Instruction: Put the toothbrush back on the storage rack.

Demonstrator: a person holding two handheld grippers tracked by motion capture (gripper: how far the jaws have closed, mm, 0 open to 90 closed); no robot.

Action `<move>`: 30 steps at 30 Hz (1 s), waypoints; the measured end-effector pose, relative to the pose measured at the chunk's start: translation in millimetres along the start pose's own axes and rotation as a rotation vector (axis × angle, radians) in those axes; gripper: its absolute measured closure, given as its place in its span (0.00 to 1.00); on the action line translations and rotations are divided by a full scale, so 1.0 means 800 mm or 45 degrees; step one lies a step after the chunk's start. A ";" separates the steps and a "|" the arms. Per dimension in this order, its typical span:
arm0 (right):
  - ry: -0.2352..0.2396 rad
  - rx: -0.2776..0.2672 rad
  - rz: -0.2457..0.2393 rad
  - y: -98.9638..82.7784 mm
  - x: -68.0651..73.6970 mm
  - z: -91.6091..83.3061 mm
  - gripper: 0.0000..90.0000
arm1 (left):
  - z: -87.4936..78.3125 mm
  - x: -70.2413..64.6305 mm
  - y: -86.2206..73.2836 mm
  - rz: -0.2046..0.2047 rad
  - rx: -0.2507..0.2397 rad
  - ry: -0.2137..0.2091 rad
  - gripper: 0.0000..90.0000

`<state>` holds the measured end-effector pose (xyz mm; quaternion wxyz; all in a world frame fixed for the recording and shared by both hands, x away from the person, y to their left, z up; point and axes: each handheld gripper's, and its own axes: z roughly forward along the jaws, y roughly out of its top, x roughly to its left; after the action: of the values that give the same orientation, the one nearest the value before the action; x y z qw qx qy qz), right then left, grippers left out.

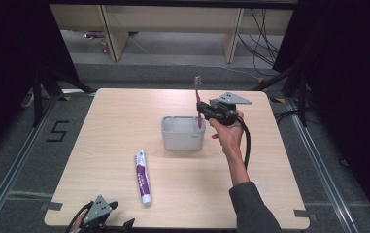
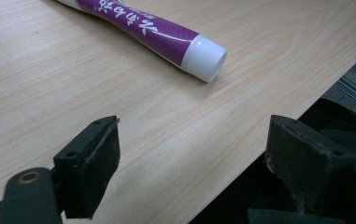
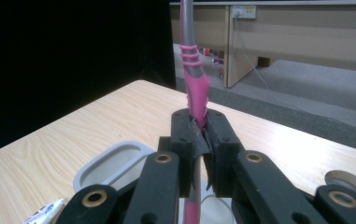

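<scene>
One toothbrush (image 1: 198, 99), one toothpaste tube (image 1: 142, 176) and one grey holder (image 1: 183, 132) on a pale wooden desk (image 1: 124, 121).

Clenched on the pink handle, the right gripper (image 1: 203, 108) holds the toothbrush upright, bristles on top, its lower end down in the right side of the holder near the desk's middle. In the right gripper view its fingers (image 3: 189, 135) pinch the handle between them. The purple-and-white tube lies flat near the front edge, white cap (image 2: 204, 58) toward the person; its white lettering is too small to read. The left gripper (image 1: 106, 217) rests at the near left corner, fingers (image 2: 94, 163) spread wide, released, beside the tube. A "5" marks the floor (image 1: 56, 132) on the left.
</scene>
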<state>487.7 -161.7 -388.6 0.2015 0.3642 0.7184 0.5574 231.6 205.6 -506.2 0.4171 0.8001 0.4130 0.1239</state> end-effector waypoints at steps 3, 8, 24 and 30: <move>-0.008 0.014 0.014 -0.004 -0.001 0.002 0.92 | 0.000 0.000 0.000 -0.002 -0.006 -0.001 0.19; -0.022 0.013 0.035 -0.011 -0.003 0.005 0.92 | -0.001 0.001 0.000 0.026 0.018 -0.003 0.19; -0.059 0.039 0.096 -0.033 -0.008 0.016 0.92 | 0.000 0.000 0.000 0.006 0.002 -0.002 0.19; -0.068 0.065 0.097 -0.038 -0.010 0.017 0.92 | 0.000 0.000 0.000 0.006 0.002 -0.003 0.19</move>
<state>493.4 -162.1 -422.5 0.1898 0.4110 0.7123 0.5364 231.7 205.8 -506.4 0.4167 0.8015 0.4106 0.1236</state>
